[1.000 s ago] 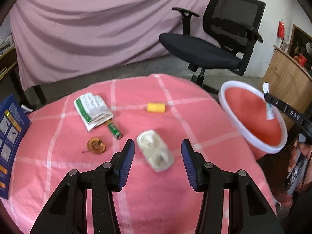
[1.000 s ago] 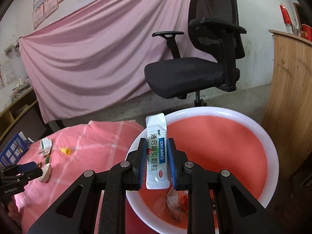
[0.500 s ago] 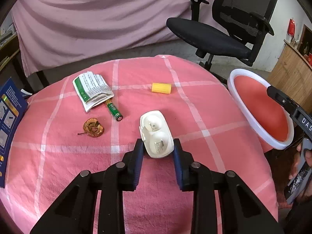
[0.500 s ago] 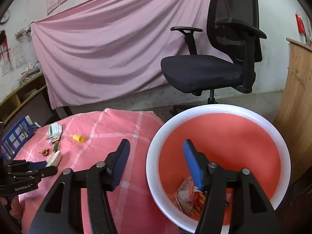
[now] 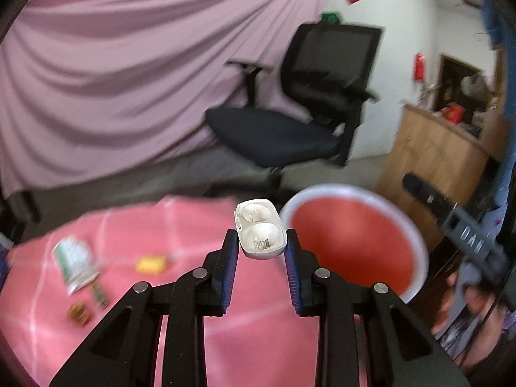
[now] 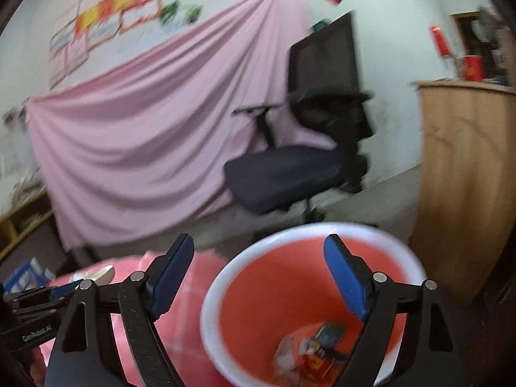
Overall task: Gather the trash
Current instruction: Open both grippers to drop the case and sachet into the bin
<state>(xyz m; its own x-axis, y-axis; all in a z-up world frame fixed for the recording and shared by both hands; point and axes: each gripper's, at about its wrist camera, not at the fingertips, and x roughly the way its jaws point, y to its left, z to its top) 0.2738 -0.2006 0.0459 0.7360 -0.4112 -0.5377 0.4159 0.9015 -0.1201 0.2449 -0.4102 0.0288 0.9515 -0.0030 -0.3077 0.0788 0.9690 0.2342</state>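
My left gripper (image 5: 260, 237) is shut on a white earbud case (image 5: 256, 214) with its lid flipped open, held in the air above the pink checked tablecloth (image 5: 180, 225), left of the red bin (image 5: 354, 251). My right gripper (image 6: 258, 242) hangs over the near rim of the white-rimmed bin (image 6: 254, 293); its jaws are opening and nothing is between them. Wrappers (image 6: 309, 351) lie at the bin's bottom. On the cloth lie a folded leaflet (image 5: 74, 261), a yellow piece (image 5: 150, 264), a green battery (image 5: 98, 293) and a brown fruit core (image 5: 79, 312).
A black office chair (image 5: 290, 129) stands behind the table before a pink drape (image 5: 113, 80). A wooden cabinet (image 6: 464, 177) rises just right of the bin. A blue box (image 6: 25, 274) sits at the table's far left. A hand (image 5: 464, 293) holds the right gripper.
My left gripper closed on the earbud case and lifted it off the cloth toward the bin. My right gripper let go of the white sachet over the bin and spread wide.
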